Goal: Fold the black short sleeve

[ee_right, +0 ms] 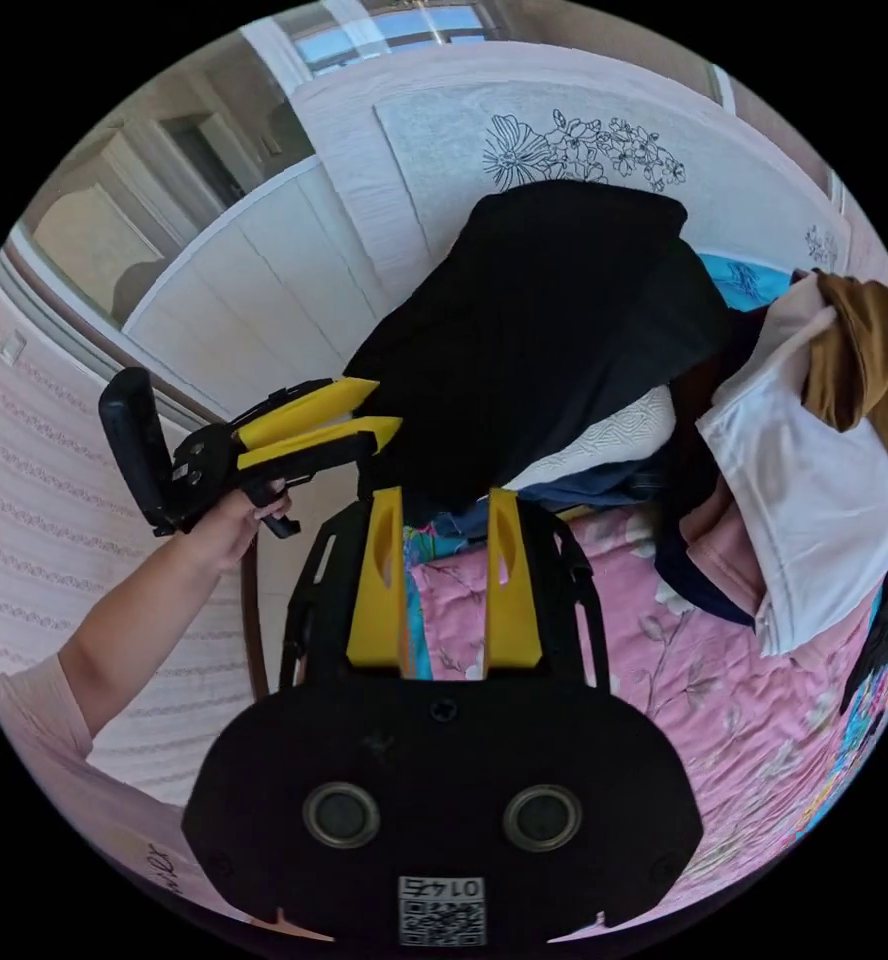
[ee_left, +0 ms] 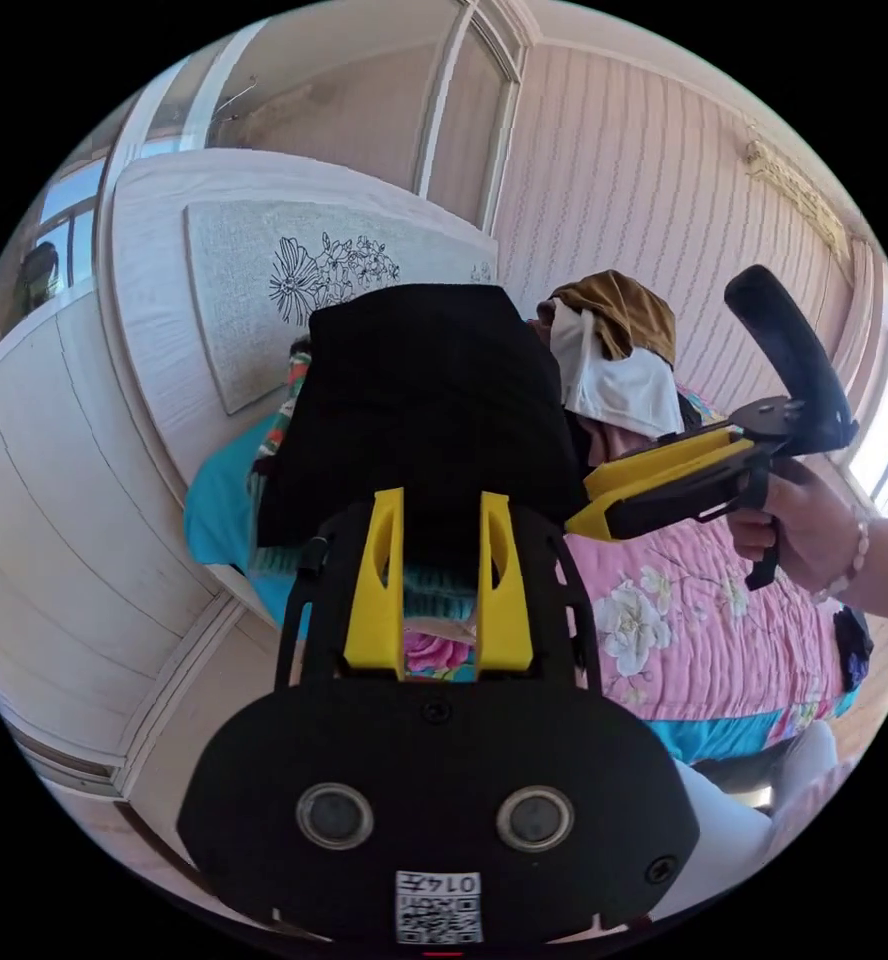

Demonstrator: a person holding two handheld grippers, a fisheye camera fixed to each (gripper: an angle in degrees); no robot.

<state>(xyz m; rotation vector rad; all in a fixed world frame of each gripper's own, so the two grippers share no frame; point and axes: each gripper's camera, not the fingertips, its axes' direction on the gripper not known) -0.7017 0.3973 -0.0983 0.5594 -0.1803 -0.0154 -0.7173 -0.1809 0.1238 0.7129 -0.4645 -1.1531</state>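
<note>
One black short sleeve [ee_left: 419,410] lies folded atop a clothes pile [ee_right: 814,480] at the head of the pink floral bed [ee_left: 684,620]. Left gripper [ee_left: 442,520] hovers beside it, jaws apart and empty; right gripper [ee_right: 444,515] likewise, jaws parted.

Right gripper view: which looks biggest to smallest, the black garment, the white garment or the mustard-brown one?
1. black garment
2. white garment
3. mustard-brown garment

This is apparent size only; the fisheye lens distorts, and the brown one runs off the picture's edge.
</note>
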